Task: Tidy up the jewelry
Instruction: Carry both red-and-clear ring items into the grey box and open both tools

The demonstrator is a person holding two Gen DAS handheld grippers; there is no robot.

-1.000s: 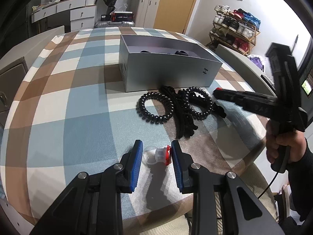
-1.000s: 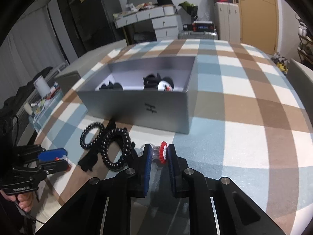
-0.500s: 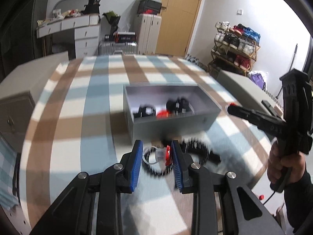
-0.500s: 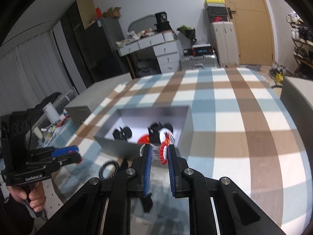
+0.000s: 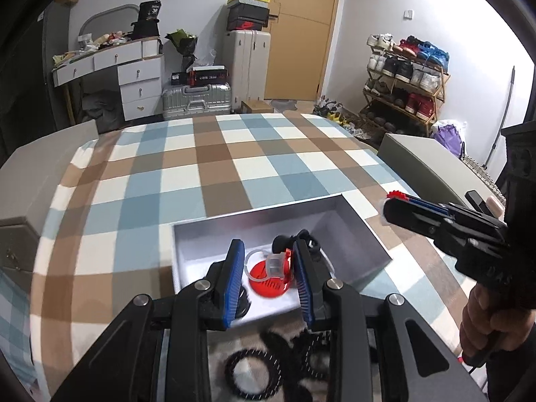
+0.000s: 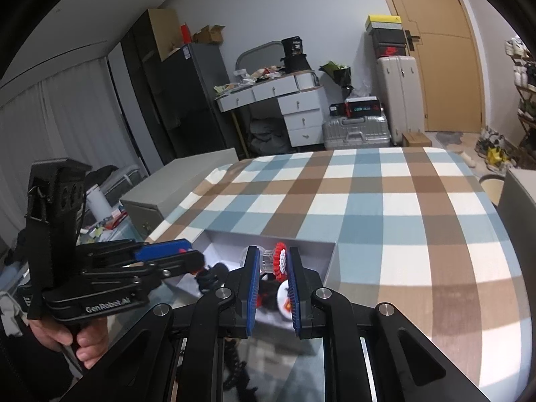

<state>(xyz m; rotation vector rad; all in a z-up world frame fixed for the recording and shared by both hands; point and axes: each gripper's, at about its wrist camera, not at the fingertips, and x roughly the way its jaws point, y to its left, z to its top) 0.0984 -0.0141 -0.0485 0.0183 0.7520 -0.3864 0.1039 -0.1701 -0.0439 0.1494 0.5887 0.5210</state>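
The grey open box (image 5: 355, 234) sits on the checked tablecloth. My left gripper (image 5: 269, 264) is shut on a clear ring with a red top (image 5: 275, 264), held over the box. Below it in the box lie a red round piece (image 5: 268, 283) and black hair ties (image 5: 303, 239). My right gripper (image 6: 273, 261) is shut on a clear ring with a red and white flower top (image 6: 277, 261), also over the box (image 6: 330, 261). The right gripper also shows at the right of the left wrist view (image 5: 393, 206). Black spiral hair ties (image 5: 254, 373) lie on the cloth in front of the box.
The checked tablecloth (image 5: 214, 167) stretches beyond the box. Grey chair backs (image 5: 432, 164) stand at the table's sides. Drawers, suitcases and a shoe rack stand at the room's far side.
Both grippers have risen from the cloth and moved forward over the box, each still holding its ring. The spiral hair ties stay on the cloth.
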